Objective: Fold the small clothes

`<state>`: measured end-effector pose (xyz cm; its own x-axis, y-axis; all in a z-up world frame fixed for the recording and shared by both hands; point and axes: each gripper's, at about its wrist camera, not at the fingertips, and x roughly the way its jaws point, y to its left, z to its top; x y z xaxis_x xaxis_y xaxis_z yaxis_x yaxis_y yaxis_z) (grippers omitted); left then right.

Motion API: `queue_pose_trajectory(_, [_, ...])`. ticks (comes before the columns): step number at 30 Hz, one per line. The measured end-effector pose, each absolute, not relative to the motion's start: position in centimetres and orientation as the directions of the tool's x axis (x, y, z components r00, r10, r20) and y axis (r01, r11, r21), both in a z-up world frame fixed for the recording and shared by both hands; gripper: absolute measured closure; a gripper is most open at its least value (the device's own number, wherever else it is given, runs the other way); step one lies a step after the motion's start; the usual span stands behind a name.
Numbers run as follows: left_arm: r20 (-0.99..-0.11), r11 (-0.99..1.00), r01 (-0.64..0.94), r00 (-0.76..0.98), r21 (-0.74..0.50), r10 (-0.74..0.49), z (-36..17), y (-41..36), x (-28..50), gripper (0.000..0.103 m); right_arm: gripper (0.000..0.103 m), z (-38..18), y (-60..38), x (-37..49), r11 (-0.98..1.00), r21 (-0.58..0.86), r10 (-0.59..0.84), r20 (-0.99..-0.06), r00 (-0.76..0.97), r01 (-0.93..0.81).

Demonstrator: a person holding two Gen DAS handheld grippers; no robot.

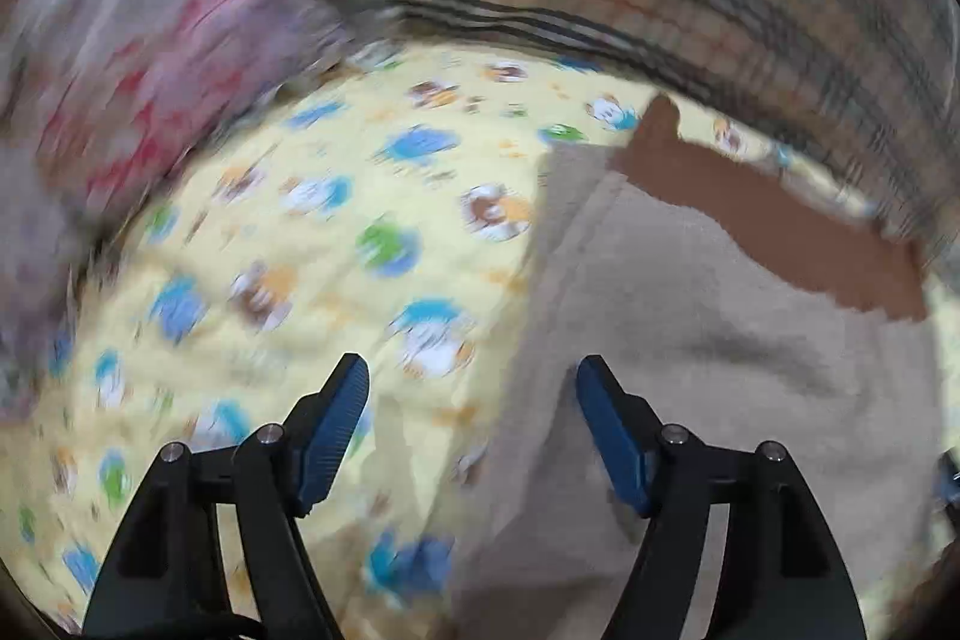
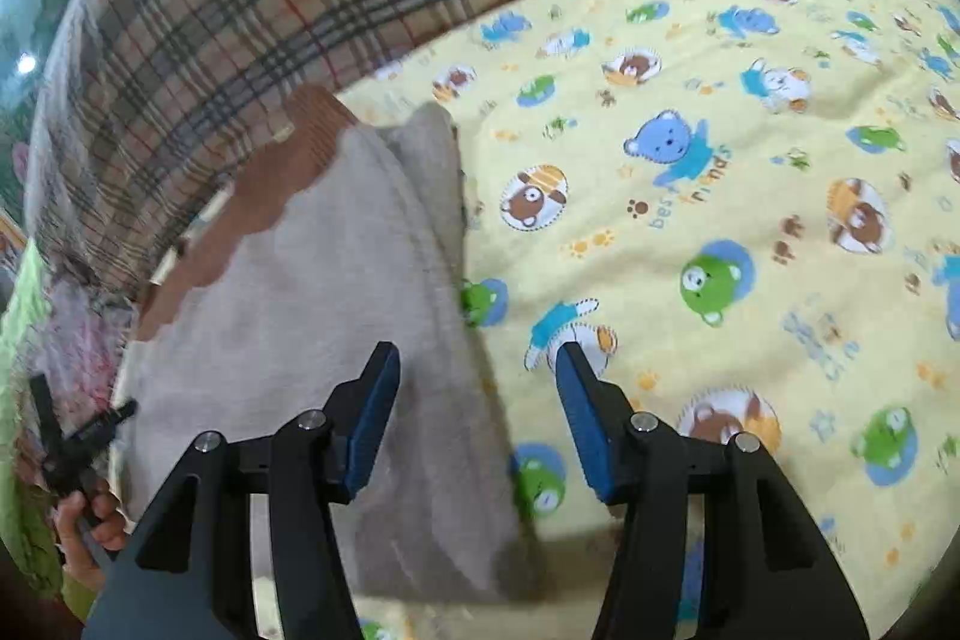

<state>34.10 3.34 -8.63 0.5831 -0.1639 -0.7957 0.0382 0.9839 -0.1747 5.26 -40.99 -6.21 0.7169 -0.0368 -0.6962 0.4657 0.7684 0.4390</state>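
The left gripper stands with its jaws well apart and nothing between them; its ribbed blue pads hang above the bedding, one over the printed sheet and one over the garment, touching neither as far as the blurred picture lets one judge. The right gripper is likewise parted, somewhat less widely, and grips nothing: its left pad hovers over the garment's edge and its right pad over the sheet. The beige garment lies flat on the yellow sheet, a soft, fleecy cloth with a rounded fold along its right side and a scalloped brown trim along its far edge; in the left wrist view the same garment fills the lower right, its brown trim running diagonally. The sheet is thin cotton printed with cartoon bears in blue, green and brown roundels. Behind it rises a tan plaid blanket with dark and red stripes, and a pink and red flowered cloth shows, smeared, at the left. Both grippers point steeply down at the bed. In the right wrist view, a hand clasps the black handle of the other gripper at the lower left edge.
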Motion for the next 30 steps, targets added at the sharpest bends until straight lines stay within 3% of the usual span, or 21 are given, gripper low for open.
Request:
queue_pose_trajectory(5, [-0.795, 0.935, -0.068, 0.55, -0.347, -0.255, -8.2, 7.5, 28.0, 0.025, 0.047, -3.5, -37.9, 2.5, 0.789, 0.501, 0.01, -0.59, 0.807, 0.356])
queue_pose_trajectory(10, [-0.785, 0.818, -0.201, 0.471, -0.539, -0.401, -11.8, 8.3, 21.8, 0.022, 0.043, -2.9, -33.7, 2.4, 0.792, 0.553, 0.103, -0.539, 0.836, 0.259])
queue_pose_trajectory(14, [-0.768, 0.803, -0.23, 0.519, -0.549, -0.376, -12.1, 6.8, 20.7, 0.016, 0.043, -3.9, -32.1, 2.3, 0.775, 0.582, 0.147, -0.546, 0.825, 0.246])
queue_pose_trajectory(21, [-0.759, 0.852, -0.218, 0.592, -0.475, -0.271, -12.1, 3.2, 24.3, 0.016, 0.043, -4.8, -31.4, 2.0, 0.764, 0.592, 0.161, -0.561, 0.812, 0.258])
queue_pose_trajectory(24, [-0.728, 0.846, -0.188, 0.621, -0.498, -0.29, -12.1, 2.6, 25.5, 0.017, 0.043, -4.8, -31.7, 1.9, 0.76, 0.594, 0.158, -0.563, 0.811, 0.265])
queue_pose_trajectory(25, [-0.716, 0.843, -0.174, 0.629, -0.51, -0.303, -12.2, 2.5, 25.8, 0.02, 0.043, -4.8, -31.8, 1.9, 0.76, 0.592, 0.156, -0.566, 0.81, 0.267])
queue_pose_trajectory(30, [-0.679, 0.822, -0.095, 0.621, -0.562, -0.392, -12.6, 2.4, 27.4, 0.061, 0.043, -4.8, -32.8, 1.9, 0.753, 0.59, 0.14, -0.576, 0.805, 0.291])
